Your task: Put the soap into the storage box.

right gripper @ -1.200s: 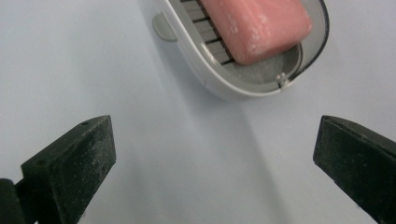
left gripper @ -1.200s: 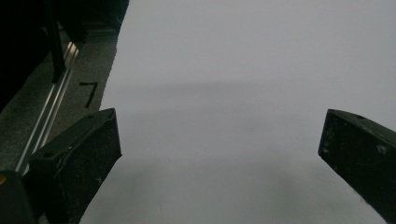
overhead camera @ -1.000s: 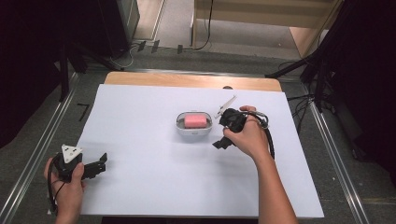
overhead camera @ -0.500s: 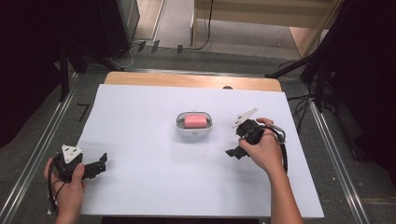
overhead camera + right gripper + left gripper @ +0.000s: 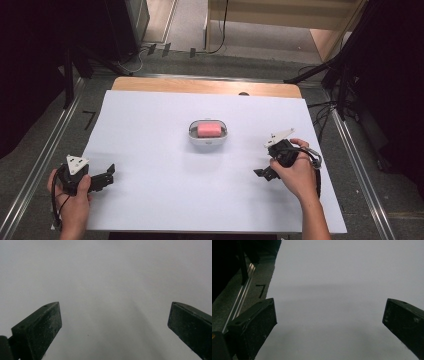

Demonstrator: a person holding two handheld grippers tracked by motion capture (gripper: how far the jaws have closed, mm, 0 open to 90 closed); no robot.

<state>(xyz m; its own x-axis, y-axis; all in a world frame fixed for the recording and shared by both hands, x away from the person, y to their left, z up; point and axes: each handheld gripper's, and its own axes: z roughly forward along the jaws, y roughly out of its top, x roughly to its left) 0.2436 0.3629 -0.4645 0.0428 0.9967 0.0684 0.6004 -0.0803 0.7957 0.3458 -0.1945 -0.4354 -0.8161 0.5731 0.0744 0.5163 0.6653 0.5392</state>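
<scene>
White sheet [image 5: 165, 190] covers wooden table [image 5: 200, 86]; black cables [image 5: 220, 30] on floor beyond far edge.

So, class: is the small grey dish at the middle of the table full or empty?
Not empty: the dish holds a pink block inside its rim.

A pink block [image 5: 209, 129] lies in a small white dish [image 5: 208, 141] mid-table.

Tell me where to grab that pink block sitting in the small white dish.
Probably best from straight above: grip the pink rectangular block across its short sides, since the small white oval dish rims it all round and only its top stands exposed.
</scene>
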